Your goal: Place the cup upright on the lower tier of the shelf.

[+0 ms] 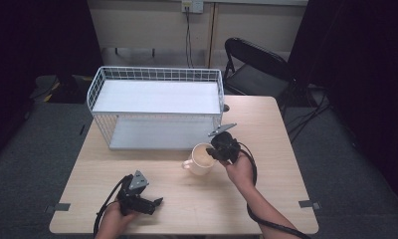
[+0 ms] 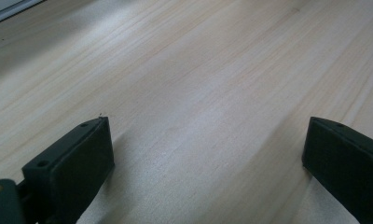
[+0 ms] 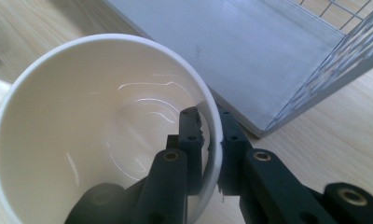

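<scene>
Beside the white wire rack (image 1: 157, 107), right gripper (image 3: 208, 140) clenched on glossy round cream mug (image 3: 82, 140) wall; left gripper (image 2: 208, 154) fingers released.

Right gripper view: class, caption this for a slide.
Right tongs pinch the cream mug's rim beside the white wire rack.

High view: looking forward and down from above the near edge, taking in the whole tabletop (image 1: 266, 199), the wire rack (image 1: 157, 107) and the floor around. Left gripper view: riding low on the left gripper (image 1: 154, 203), skimming very near over bare wood grain. Right gripper view: riding on the right gripper (image 3: 208, 140), peering at close range into the cream mug (image 3: 82, 116), with the rack's lower shelf just behind. Sharing mug, rack and wood with the high view.
</scene>
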`<action>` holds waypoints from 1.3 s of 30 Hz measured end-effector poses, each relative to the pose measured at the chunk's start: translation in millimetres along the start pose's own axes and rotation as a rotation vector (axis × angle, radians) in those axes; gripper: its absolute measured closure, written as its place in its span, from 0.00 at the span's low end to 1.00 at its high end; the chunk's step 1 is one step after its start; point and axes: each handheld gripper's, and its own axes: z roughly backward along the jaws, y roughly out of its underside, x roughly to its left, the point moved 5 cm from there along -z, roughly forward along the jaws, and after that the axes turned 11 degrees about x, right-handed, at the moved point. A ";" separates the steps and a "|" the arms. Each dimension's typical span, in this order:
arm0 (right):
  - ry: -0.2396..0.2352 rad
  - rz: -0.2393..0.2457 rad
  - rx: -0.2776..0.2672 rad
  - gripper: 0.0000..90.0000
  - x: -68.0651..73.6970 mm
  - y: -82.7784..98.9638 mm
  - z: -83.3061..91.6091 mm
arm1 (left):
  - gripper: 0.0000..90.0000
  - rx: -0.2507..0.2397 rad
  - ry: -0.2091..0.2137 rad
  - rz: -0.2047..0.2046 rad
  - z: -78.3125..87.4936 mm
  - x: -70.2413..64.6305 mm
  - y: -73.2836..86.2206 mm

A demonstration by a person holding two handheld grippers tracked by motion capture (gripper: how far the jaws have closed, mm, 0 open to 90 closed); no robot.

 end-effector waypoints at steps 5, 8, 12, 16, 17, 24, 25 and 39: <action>0.018 -0.007 -0.023 0.93 4.3 -7.0 -3.1 | 0.02 0.000 0.000 0.000 0.0 0.0 0.0; 0.024 -0.014 -0.027 0.93 5.0 -9.5 -4.5 | 0.02 0.000 0.001 0.000 0.0 0.0 0.0; 0.041 -0.023 -0.036 0.93 6.8 -15.3 -8.4 | 0.02 0.000 0.001 0.000 -0.1 0.0 0.0; 0.061 -0.035 -0.050 0.93 8.4 -20.1 -10.6 | 0.02 0.000 0.001 0.000 0.0 0.0 0.0; 0.066 -0.042 -0.057 0.93 9.2 -22.7 -11.6 | 0.02 0.000 0.001 0.000 -0.1 -0.1 0.0; 0.080 -0.040 -0.057 0.93 10.0 -32.0 -17.2 | 0.02 0.000 0.001 0.000 0.0 0.0 0.0; 0.080 -0.044 -0.055 0.93 9.7 -33.1 -17.8 | 0.02 0.000 0.001 0.000 0.0 0.0 0.0; 0.158 -0.058 -0.109 0.93 6.4 -48.7 -28.2 | 0.01 0.001 0.000 0.000 -0.1 -0.1 0.0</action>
